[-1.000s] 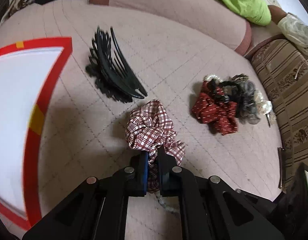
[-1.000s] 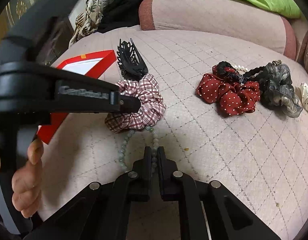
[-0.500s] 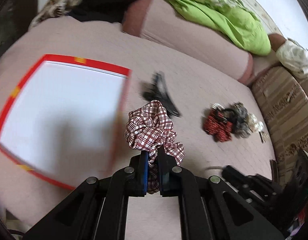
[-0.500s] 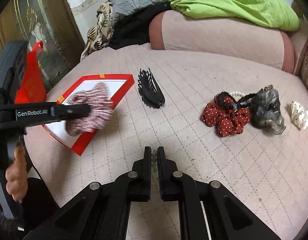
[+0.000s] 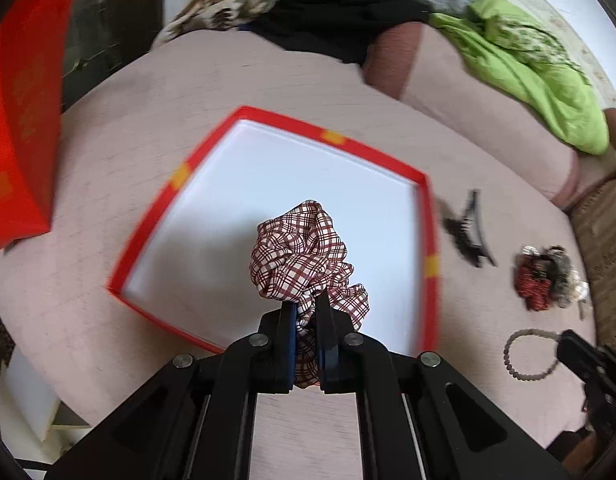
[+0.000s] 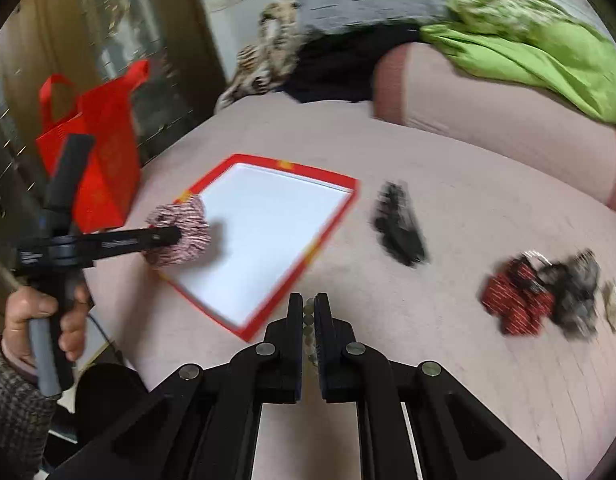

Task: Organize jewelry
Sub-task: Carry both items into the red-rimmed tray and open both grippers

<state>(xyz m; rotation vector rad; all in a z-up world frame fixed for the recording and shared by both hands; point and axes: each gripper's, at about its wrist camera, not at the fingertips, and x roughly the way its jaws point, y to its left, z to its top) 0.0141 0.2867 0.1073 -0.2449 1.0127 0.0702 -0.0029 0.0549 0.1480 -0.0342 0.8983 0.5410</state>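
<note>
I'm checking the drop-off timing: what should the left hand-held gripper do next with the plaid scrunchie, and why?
Probably lower a little and open. The left hand-held gripper is shut on the plaid scrunchie, which hangs over the white floor of the red-rimmed box, inside its rim, with nothing else in the box beneath it.
</note>
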